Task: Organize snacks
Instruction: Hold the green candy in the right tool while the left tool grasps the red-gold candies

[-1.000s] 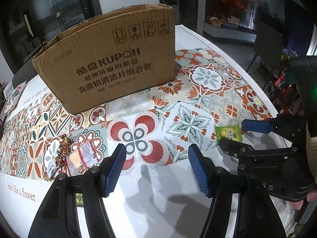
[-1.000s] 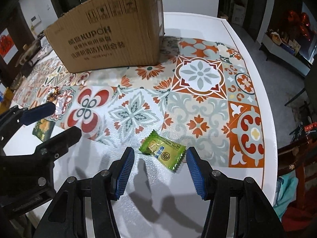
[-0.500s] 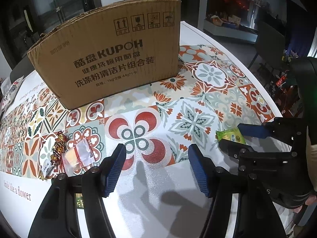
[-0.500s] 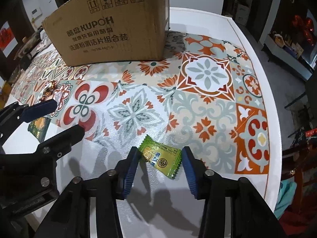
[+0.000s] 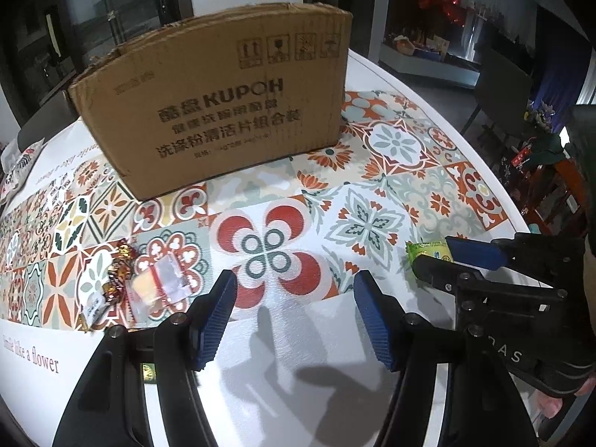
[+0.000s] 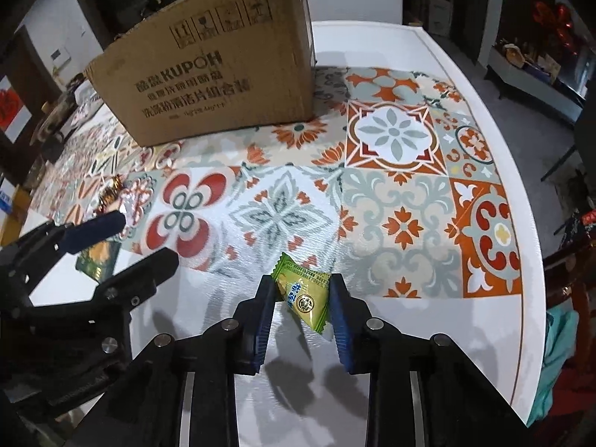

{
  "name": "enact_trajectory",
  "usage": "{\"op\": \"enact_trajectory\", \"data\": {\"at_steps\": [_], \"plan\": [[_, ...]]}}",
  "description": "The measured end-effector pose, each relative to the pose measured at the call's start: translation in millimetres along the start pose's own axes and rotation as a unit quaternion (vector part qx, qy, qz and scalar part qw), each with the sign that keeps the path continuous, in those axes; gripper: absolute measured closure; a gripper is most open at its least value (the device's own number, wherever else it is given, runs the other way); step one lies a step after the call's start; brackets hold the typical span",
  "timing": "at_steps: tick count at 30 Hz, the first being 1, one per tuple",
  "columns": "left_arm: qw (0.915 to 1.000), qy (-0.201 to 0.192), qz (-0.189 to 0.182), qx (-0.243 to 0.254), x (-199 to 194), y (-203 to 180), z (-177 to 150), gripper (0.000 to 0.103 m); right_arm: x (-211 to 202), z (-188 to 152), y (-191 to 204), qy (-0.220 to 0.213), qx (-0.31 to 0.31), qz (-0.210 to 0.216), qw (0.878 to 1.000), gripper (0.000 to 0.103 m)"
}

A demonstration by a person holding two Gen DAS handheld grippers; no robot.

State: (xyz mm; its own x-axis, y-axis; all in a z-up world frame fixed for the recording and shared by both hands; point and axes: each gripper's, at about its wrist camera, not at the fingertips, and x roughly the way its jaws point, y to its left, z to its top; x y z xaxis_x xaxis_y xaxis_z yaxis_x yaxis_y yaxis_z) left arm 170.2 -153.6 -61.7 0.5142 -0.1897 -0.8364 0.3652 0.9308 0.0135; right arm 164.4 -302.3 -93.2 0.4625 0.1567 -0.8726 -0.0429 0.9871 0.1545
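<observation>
1. Two grippers, one cardboard box and several wrapped snacks on a tabletop (image 5: 409,74) laid with a patterned tile cloth; entries run left to right.

2. Small snack cluster (image 5: 149,285), near the front-left edge of the cloth: a clear packet with orange contents beside a red-and-gold foil sweet. Untouched, just left of the left gripper's fingers.

3. Left gripper (image 5: 294,316): jaws apart, nothing between them, hanging above the bare white front strip of the tabletop. Judged idle for now.

4. Cardboard box (image 5: 223,111), printed KUPOH, upright toward the far edge, behind both grippers. Likely the destination, though its inside is hidden in both views.

5. Green snack packet (image 6: 303,292), toward the front-right edge where the cloth meets the white strip. It sits between the fingers of the right gripper (image 6: 300,300), whose jaws have just been closing; both pads appear to touch the wrapper's sides. The packet's long axis runs diagonally, far-left corner to near-right corner, so the pads pinch across its width with both crimped ends sticking out. This hand is plainly the nearer one; the box lies ahead and to its left, the way the next move likely goes.

6. View differences: the right wrist view shows the pinch itself, plus a dark green packet (image 6: 97,260) partly hidden beneath the left gripper. The left wrist view shows only a green tip beside the right gripper's finger, but gives the snack cluster clearly.
</observation>
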Motion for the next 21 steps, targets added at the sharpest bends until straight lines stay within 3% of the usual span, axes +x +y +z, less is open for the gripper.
{"op": "enact_trajectory", "data": {"at_steps": [11, 21], "plan": [[0.9996, -0.021, 0.012, -0.010, -28.4, 47.3, -16.3, 0.039, -22.3, 2.7, 53.1, -0.038, -0.022, -0.019, 0.999, 0.072], [0.9989, -0.037, 0.013, -0.026, -39.2, 106.0, -29.5, 0.039, -14.5, 10.9, 107.7, -0.051, -0.013, 0.006, 0.999, 0.072]]}}
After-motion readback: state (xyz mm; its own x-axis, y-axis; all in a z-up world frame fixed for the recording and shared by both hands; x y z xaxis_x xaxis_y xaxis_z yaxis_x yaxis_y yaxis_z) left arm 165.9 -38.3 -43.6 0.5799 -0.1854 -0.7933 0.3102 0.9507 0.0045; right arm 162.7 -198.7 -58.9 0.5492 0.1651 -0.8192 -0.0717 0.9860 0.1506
